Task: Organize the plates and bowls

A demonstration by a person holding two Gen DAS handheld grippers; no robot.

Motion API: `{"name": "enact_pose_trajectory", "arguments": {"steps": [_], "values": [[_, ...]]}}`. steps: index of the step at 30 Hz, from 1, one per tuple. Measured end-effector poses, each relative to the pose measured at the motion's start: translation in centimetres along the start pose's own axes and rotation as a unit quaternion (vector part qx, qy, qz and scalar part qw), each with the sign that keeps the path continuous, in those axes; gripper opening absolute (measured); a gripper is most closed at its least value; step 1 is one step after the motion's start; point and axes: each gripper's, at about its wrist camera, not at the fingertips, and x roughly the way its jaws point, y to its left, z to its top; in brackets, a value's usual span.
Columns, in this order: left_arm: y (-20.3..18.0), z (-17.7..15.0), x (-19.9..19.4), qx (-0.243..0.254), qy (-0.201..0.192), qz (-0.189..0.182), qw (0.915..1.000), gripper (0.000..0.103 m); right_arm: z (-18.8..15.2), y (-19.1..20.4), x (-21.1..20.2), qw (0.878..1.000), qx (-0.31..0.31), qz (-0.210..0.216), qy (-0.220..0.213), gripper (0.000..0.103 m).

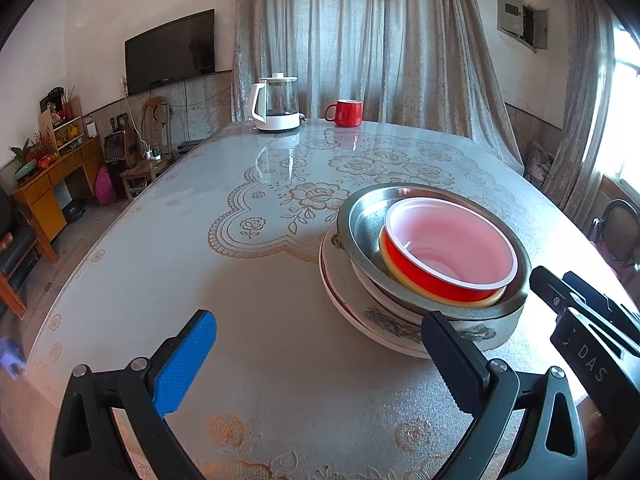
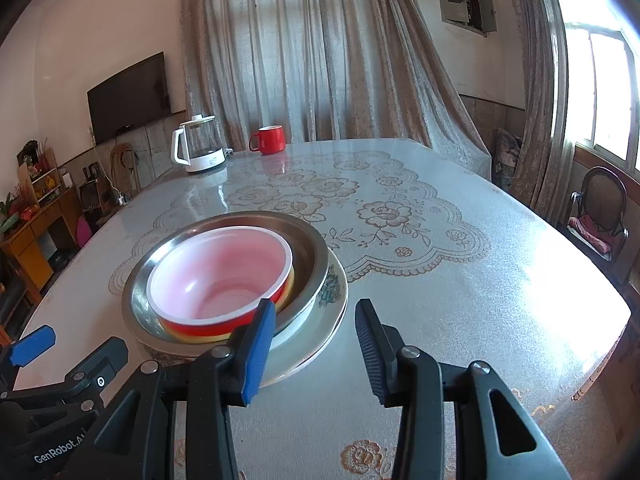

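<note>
The red bowl [image 1: 448, 256] is sitting inside the steel bowl [image 1: 360, 216], which is nesting in a white patterned bowl [image 1: 496, 330] on the floral plate [image 1: 340, 300]; you are looking at one stack, widest piece at the bottom, which appears chosen so each piece is seated in the one beneath. A yellow rim is showing under the red bowl, so a second plastic bowl may be nested there, though this cannot be confirmed. The stack is resting on the counter [image 1: 240, 300], near its front edge and between your two tools. Your left gripper [image 1: 316, 356] is hovering just to the stack's left, its fingers standing wide apart with nothing between them; one dark pad is overlapping the plate's near edge in the picture, and contact cannot be determined. Your right gripper [image 2: 314, 344] is holding just right of the stack, fingers apart and empty, the blue pad appearing in front of the red bowl's rim. Judging from this layout, the sorting is looking largely complete. The kettle [image 1: 276, 104] and red mug [image 1: 346, 113] are standing well apart, at the far edge.
</note>
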Motion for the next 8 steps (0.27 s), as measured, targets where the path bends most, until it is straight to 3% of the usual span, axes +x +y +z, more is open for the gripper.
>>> {"name": "enact_pose_trajectory", "arguments": {"steps": [8], "values": [[0.35,-0.01,-0.11,-0.002,-0.006,0.000,1.0000,0.102,-0.01,-0.01,-0.08,1.000,-0.002,0.001,-0.002,0.042]]}}
